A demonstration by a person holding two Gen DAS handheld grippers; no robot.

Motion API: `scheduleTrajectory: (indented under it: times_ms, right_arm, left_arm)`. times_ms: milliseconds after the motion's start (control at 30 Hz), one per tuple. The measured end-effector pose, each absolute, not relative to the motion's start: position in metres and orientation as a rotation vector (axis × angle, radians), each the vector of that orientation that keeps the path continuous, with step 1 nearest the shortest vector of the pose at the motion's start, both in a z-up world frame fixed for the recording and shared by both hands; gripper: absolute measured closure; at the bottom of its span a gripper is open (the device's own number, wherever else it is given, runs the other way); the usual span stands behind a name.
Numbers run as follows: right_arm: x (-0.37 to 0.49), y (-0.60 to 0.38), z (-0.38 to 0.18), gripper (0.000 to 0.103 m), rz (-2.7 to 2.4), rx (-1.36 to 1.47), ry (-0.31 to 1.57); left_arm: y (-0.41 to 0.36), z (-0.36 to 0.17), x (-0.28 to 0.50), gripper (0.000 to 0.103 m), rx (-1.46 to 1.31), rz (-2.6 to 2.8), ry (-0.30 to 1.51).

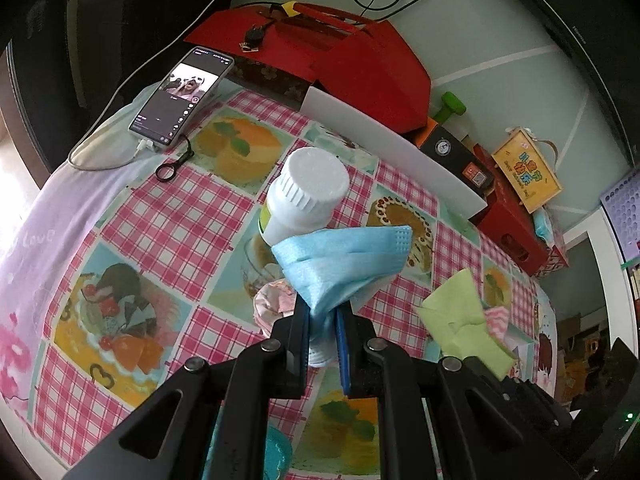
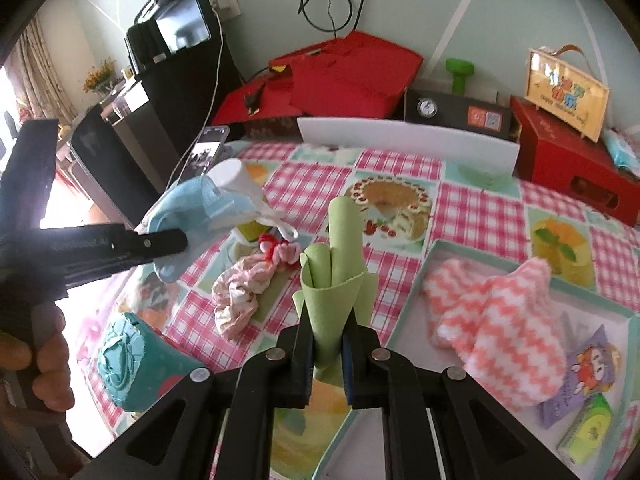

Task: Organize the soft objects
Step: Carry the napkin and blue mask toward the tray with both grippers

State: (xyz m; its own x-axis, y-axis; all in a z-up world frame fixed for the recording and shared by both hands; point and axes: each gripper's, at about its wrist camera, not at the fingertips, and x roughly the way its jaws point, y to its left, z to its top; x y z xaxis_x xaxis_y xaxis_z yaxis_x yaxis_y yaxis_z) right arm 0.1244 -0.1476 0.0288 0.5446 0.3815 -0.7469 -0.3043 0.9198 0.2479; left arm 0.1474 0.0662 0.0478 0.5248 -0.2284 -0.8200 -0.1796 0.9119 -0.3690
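Both tongs pinching | left gripper (image 1: 323,316): blue mask (image 1: 344,264) | right gripper (image 2: 327,334): green cloth (image 2: 340,276), probably folded

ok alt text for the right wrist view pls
The right gripper pinches a folded green cloth above a pink checked tablecloth. At left, the left gripper holds a blue face mask; at right, a pink-and-white zigzag sock lies in a shallow box.
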Motion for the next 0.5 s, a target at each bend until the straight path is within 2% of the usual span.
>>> scheduleTrajectory:
  times_ms: [500]
  right_arm:
    - [0.116,-0.173,0.047,0.091,0.351,0.117,0.868]
  left_arm:
    - [0.039,0.059,0.144,0.091,-0.398,-0.093,1.014]
